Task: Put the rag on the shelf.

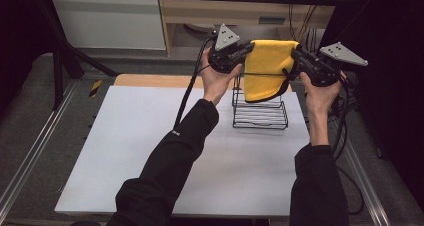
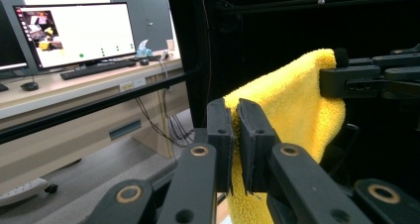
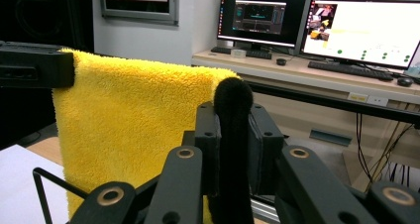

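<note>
our left gripper is clamped on the left top corner of the yellow towel, and our right gripper pinches the right corner. the towel hangs stretched between them, long edge running left to right, right above the wire rack, so it looks like a straight lowering, both hands equally near

Both forearms reach forward, left gripper and right gripper raised, jaws clamped, facing inward.

Yellow fleecy cloth, stretched above rack
</note>
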Demonstrator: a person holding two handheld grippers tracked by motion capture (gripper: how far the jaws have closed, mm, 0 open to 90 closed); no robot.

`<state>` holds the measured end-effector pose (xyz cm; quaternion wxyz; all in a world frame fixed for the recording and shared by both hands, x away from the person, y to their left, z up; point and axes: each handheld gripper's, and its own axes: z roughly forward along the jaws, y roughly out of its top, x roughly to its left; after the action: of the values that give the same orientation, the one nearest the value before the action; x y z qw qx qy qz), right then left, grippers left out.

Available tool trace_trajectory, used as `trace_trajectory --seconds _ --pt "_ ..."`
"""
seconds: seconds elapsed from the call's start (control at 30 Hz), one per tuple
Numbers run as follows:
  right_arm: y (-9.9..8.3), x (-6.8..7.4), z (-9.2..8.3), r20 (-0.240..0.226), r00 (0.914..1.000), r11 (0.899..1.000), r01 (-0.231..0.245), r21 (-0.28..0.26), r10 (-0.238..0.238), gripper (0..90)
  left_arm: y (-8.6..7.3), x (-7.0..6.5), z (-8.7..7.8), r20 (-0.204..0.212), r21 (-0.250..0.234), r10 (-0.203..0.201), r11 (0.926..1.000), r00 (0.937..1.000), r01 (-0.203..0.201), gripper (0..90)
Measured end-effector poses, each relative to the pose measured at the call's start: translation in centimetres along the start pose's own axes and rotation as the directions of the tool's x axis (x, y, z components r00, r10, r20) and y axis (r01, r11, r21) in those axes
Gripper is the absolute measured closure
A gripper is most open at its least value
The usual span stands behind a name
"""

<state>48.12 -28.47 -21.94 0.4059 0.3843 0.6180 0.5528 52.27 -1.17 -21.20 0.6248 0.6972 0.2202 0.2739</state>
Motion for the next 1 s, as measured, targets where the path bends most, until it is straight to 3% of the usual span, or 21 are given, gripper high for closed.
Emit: trace_trajectory --seconds 0.33,0.43,1.0 --pt "-1.0 -0.2 0.4 0.000 1.0000 0.999 -0.010 0.038 0.010 78.2 -0.6 -0.1 0.5 -0.004 0.030 0.006 0.9995 1.0000 -0.005 84.5" --pt "-1.2 -0.3 0.2 -0.006 0.9999 1.000 -0.014 0.024 0.015 78.2 -0.7 -0.1 0.3 0.010 0.011 -0.009 0.9999 0.9999 0.009 84.5" --pt "0.7 0.0 -1.2 -0.016 0.9999 0.998 0.003 -0.056 -0.003 78.2 1.4 -0.9 -1.4 0.042 -0.053 0.003 0.9986 0.9991 -0.001 84.5"
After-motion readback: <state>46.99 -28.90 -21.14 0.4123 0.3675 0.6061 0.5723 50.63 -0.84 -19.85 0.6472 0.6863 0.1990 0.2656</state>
